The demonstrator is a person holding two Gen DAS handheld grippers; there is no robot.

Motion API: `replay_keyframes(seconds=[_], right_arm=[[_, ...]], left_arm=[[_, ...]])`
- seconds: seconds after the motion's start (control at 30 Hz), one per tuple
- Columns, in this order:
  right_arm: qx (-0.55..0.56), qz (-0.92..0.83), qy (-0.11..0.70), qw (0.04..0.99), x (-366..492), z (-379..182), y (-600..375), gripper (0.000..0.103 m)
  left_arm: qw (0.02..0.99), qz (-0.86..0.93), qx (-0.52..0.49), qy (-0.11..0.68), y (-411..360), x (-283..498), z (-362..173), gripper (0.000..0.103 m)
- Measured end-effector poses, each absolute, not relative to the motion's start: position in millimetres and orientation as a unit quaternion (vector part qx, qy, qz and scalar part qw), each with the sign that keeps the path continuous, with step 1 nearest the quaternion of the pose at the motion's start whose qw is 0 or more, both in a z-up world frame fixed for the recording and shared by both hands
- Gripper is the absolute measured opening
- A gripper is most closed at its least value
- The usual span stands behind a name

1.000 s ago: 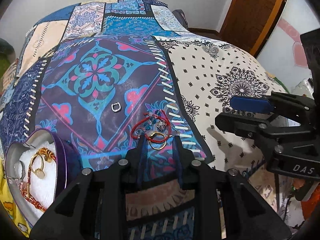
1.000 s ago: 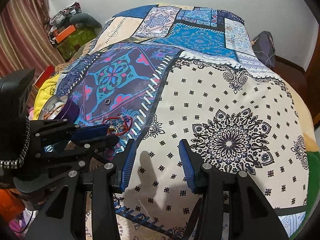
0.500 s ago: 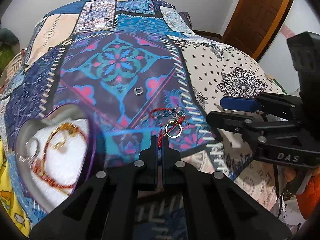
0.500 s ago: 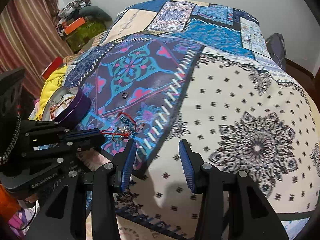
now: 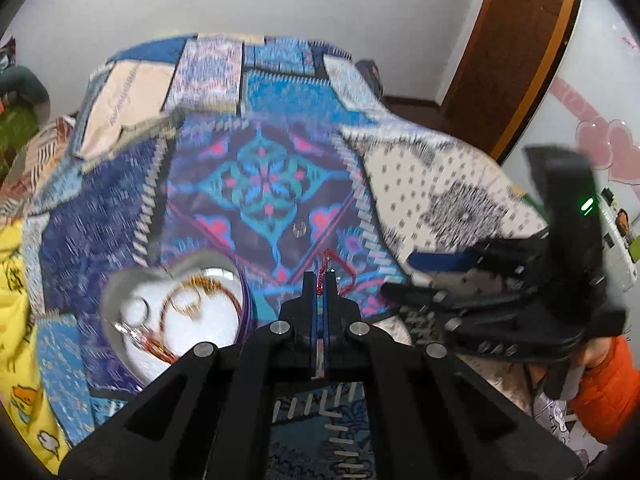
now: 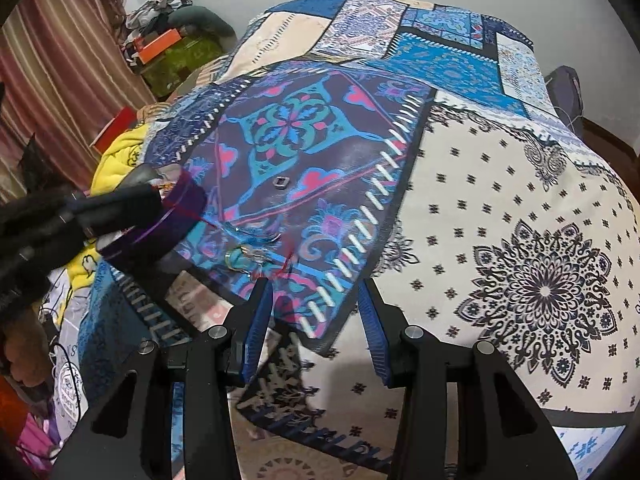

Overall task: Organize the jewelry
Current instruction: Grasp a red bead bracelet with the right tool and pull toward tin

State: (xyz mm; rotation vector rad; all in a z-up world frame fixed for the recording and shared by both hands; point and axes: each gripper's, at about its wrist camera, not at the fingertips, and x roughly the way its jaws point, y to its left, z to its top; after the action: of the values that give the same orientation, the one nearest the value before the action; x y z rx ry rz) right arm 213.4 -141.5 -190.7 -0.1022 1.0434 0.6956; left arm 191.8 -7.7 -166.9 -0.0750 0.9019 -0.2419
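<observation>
1. On the bed, a patchwork bedspread (image 6: 500, 184) covers the whole working area; its near edge drops away just below both claws.
2. Left claw (image 5: 319, 280): jaws fully together, pinching a red cord bracelet (image 5: 320, 282) between the blue pads. The rest of the cord trails from the tips down to the bedspread, where it blurs.
3. In the right wrist view the same cord runs as a thin red line to a blurred cluster of charms and a ring (image 6: 256, 254) on the blue panel, just ahead of the right claw's left finger.
4. Right claw (image 6: 316, 316): jaws partly apart, nothing between them, positioned over the seam of white stitches between the blue and cream panels.
5. Heart-shaped tin (image 5: 176, 308), purple-walled with white lining, sits near the left edge of the bed, just left of the left claw. It holds gold rings, a silver ring and a reddish chain.
6. One small silver ring (image 6: 281, 183) lies alone on the dark panel, apart from both claws and the tin.
7. Open room: the cream panel at right is bare. Yellow cloth (image 6: 116, 156) crowds the left edge beside the tin.
</observation>
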Motion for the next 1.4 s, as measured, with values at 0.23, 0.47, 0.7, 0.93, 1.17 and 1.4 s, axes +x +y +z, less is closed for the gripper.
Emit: replay_keyframes(seconds=[0.23,0.47,0.7,0.93,1.17,1.4], right_arm=[[-0.058,0.342,0.483,0.804,209,-188,-125,0.04],[-0.066,0.347,0.483,0.801,210,-191,-113,0.04],[-0.072,0.357,0.481,0.798,211,-191,-100,0.04],[-0.071,0.337,0.48,0.807,221,-194,-102,0.032],[-0.077,0.328,0.489,0.805,227,-198,-108,0.031],[-0.096,0.336,0.485,0.801,226,-199,-98,0.031]], left_arm=[[0.912,-0.115,-0.035,0.393,-5,184,-134,0.0],[0.919,-0.1,-0.057,0.378,16,175,-125,0.0],[0.93,-0.075,-0.079,0.352,40,165,-112,0.0],[0.929,-0.074,-0.087,0.351,50,164,-115,0.0],[0.922,-0.083,-0.092,0.367,49,165,-130,0.0],[0.915,-0.09,-0.096,0.381,45,167,-142,0.0]])
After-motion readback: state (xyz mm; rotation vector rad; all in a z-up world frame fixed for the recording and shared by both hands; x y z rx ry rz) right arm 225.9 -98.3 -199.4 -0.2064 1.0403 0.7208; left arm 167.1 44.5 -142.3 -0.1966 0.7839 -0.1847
